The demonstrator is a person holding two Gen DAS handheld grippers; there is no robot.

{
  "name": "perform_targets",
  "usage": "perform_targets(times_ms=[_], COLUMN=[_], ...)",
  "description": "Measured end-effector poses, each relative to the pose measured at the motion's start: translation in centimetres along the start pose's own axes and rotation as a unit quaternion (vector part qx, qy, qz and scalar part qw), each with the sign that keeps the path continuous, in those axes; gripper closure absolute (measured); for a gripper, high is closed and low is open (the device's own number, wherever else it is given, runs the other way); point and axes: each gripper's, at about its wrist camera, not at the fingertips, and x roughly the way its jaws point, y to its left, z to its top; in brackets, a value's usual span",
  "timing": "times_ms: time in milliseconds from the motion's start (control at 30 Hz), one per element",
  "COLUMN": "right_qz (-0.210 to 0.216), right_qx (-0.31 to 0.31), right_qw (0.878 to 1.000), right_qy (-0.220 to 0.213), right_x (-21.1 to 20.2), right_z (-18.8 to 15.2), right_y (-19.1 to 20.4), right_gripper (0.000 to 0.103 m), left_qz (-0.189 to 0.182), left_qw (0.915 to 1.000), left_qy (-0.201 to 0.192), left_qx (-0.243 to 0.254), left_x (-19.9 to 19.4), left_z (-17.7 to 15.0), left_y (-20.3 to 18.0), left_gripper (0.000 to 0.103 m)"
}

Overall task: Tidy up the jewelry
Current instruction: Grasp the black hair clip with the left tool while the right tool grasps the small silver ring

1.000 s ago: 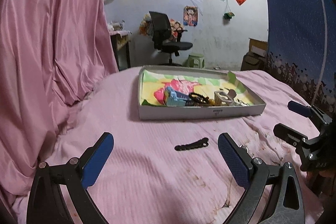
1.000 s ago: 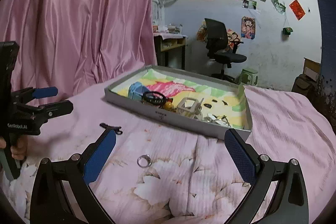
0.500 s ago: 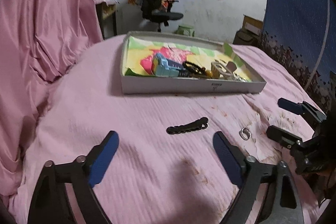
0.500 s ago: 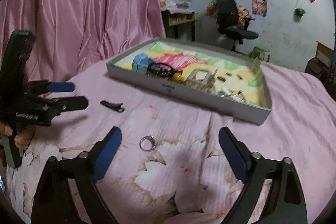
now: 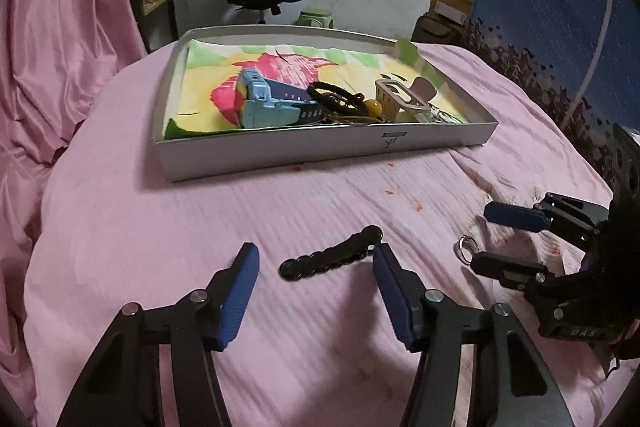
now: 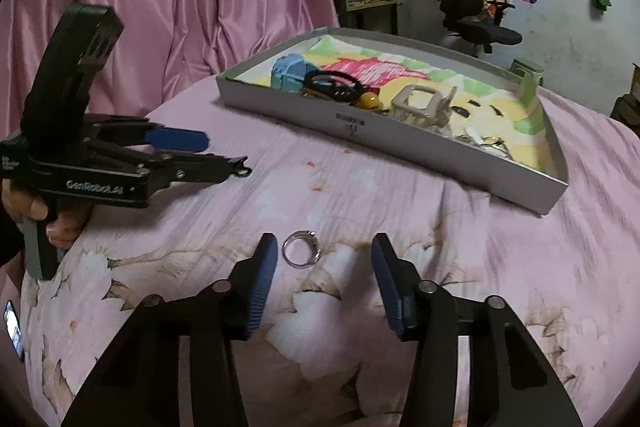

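The left claw (image 5: 314,267) is spread wide, grasping nothing, its ribbed blue pads low over the cloth on either side of the black clip (image 5: 330,259). The clip lies slantwise between them, its far end just beside the right pad, so a squeeze would likely catch it across its narrow, knobbly length. The right claw (image 6: 324,277) is likewise released, its jaws parted with the ring (image 6: 301,254) lying flat between the tips, nearer the left pad. Both tools seem set for a paired pick-up, each straddling its own piece.

The ring is a thin silvery band, smooth and shiny; flat on soft fabric it may slip or sink when pinched. The clip looks like hard matt plastic with a scalloped edge. Under both is a pink ribbed cloth (image 5: 120,227), printed with pale flowers on the near right.

Farther off sits the tray (image 5: 320,149), a shallow grey box with a bright lining, already holding a black band, a blue block and other small pieces
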Motion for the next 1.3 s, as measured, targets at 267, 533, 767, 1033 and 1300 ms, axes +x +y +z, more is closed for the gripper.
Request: perform_targets(times_ms=[267,533,767,1033,1300], right_qz=[0.018,0.027,0.032,0.036,0.036], right_qx=[-0.004,0.002,0.007,0.009,0.010], right_qw=[1.000,0.999,0.999,0.999,0.999], right_qy=[0.019,0.022,0.023,0.023,0.022], right_x=[1.1,1.4,1.6,1.5,1.4], right_z=[0.0,-0.3,-0.3,-0.5,-0.6], right_y=[0.2,-0.1,-0.3,-0.4,-0.3], right_gripper=[0.073,0.076,0.076,0.085,0.085], left_qz=[-0.030,-0.038,-0.031,-0.035,-0.043], left_qw=[0.9991,0.9983,0.9984,0.9986,0.9986], left_qy=[0.018,0.024,0.024,0.024,0.024], left_qx=[0.022,0.037,0.040,0.033,0.022], left_x=[1.0,1.2,1.2,0.8,0.5], left_z=[0.2,0.0,-0.2,-0.5,-1.1], left_y=[-0.6,-1.3,-1.6,-1.4,-1.3], left_gripper=[0.059,0.059,0.059,0.059,0.060])
